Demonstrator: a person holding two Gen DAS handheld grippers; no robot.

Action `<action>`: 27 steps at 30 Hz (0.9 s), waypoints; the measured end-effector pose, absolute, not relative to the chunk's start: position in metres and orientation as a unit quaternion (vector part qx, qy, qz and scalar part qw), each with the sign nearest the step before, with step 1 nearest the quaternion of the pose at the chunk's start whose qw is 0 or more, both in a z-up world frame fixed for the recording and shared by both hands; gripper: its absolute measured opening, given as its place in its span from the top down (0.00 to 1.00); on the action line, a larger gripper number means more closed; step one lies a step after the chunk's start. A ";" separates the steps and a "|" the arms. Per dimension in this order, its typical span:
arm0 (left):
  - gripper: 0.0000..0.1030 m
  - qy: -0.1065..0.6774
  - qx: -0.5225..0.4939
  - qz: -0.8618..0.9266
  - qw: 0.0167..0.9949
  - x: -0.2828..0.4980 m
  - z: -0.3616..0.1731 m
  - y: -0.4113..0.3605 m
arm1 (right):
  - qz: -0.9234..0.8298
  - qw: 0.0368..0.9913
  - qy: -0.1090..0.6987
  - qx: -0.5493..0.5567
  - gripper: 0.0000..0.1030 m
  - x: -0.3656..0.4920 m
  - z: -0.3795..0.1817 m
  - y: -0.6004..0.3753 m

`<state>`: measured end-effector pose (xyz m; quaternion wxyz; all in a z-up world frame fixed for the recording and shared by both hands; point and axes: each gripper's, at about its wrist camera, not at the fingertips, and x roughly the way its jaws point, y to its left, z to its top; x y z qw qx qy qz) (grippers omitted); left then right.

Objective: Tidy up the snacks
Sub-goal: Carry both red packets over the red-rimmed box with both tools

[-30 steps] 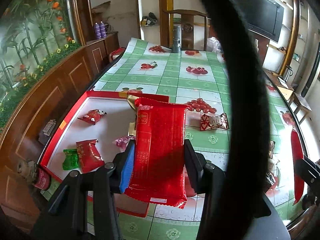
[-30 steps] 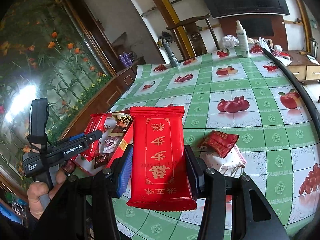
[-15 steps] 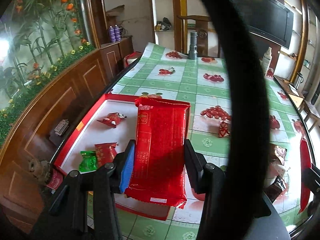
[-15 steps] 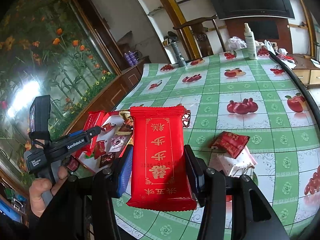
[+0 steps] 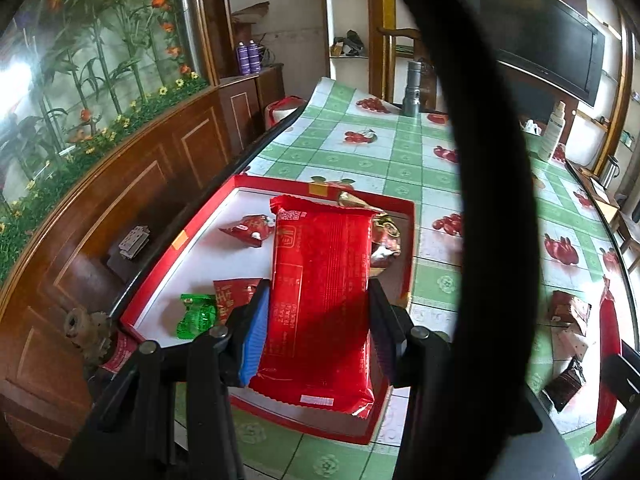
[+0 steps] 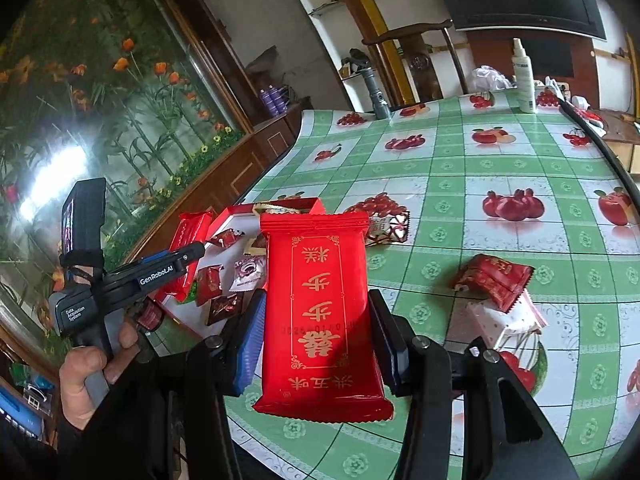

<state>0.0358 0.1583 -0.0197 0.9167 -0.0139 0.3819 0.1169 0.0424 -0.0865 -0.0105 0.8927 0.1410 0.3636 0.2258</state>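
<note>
Clearly clamped: left gripper on a red packet, right gripper on a gold-lettered pack; "GenRobot.AI" readable at left

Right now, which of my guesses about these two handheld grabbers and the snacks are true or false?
1. Each tool's fingers clamp a long red packet. True: the left gripper holds one red packet, and the right gripper holds another red packet.
2. The red tray holds no snacks yet. False: it holds several small snacks, including a green candy.
3. A white spray bottle stands at the far end of the table. True.
4. The tablecloth is plain blue. False: it is green-and-white checked with fruit pictures.
</note>
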 end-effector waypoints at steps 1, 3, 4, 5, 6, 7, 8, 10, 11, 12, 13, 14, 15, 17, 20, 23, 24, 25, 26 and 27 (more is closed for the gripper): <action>0.53 0.381 -0.015 0.120 0.917 0.035 -0.020 0.161 | 0.227 0.892 0.364 0.140 0.53 0.043 -0.010 -0.085; 0.53 0.378 -0.015 0.126 0.917 0.035 -0.019 0.165 | 0.230 0.891 0.366 0.137 0.53 0.044 -0.011 -0.081; 0.53 0.378 -0.014 0.129 0.917 0.035 -0.019 0.166 | 0.232 0.890 0.368 0.135 0.53 0.045 -0.012 -0.078; 0.53 0.377 -0.014 0.131 0.917 0.035 -0.019 0.168 | 0.233 0.890 0.370 0.134 0.53 0.046 -0.013 -0.077; 0.53 0.376 -0.015 0.133 0.917 0.035 -0.019 0.170 | 0.234 0.888 0.372 0.133 0.53 0.047 -0.014 -0.075; 0.53 0.376 -0.016 0.134 0.917 0.035 -0.019 0.172 | 0.234 0.888 0.373 0.133 0.53 0.047 -0.015 -0.074; 0.53 0.376 -0.017 0.136 0.917 0.035 -0.020 0.174 | 0.235 0.887 0.375 0.132 0.53 0.047 -0.016 -0.072; 0.53 0.377 -0.018 0.139 0.916 0.035 -0.021 0.178 | 0.236 0.886 0.377 0.131 0.53 0.049 -0.017 -0.070; 0.53 0.378 -0.019 0.140 0.915 0.036 -0.022 0.180 | 0.237 0.885 0.379 0.130 0.53 0.049 -0.018 -0.068; 0.53 0.379 -0.019 0.141 0.915 0.036 -0.023 0.181 | 0.238 0.884 0.380 0.129 0.53 0.049 -0.019 -0.067; 0.53 0.380 -0.020 0.142 0.914 0.036 -0.024 0.184 | 0.240 0.883 0.383 0.128 0.53 0.050 -0.020 -0.065; 0.53 0.381 -0.022 0.143 0.913 0.037 -0.025 0.185 | 0.241 0.882 0.384 0.128 0.53 0.050 -0.021 -0.063; 0.53 0.382 -0.023 0.144 0.913 0.037 -0.025 0.187 | 0.242 0.881 0.385 0.127 0.53 0.050 -0.021 -0.061; 0.53 0.384 -0.024 0.147 0.911 0.037 -0.027 0.191 | 0.246 0.879 0.389 0.125 0.53 0.051 -0.024 -0.056; 0.53 0.386 -0.027 0.151 0.909 0.037 -0.028 0.196 | 0.251 0.876 0.393 0.123 0.53 0.052 -0.025 -0.050; 0.53 0.387 -0.029 0.154 0.909 0.037 -0.030 0.199 | 0.256 0.874 0.395 0.121 0.53 0.053 -0.025 -0.045; 0.53 0.387 -0.029 0.155 0.909 0.037 -0.030 0.200 | 0.258 0.873 0.395 0.120 0.53 0.053 -0.025 -0.044; 0.53 0.387 -0.030 0.157 0.908 0.037 -0.030 0.202 | 0.259 0.873 0.396 0.120 0.53 0.053 -0.025 -0.043; 0.53 0.387 -0.032 0.158 0.908 0.037 -0.031 0.203 | 0.260 0.872 0.396 0.120 0.53 0.054 -0.025 -0.042; 0.53 0.388 -0.032 0.159 0.907 0.037 -0.031 0.204 | 0.262 0.871 0.397 0.120 0.53 0.055 -0.025 -0.040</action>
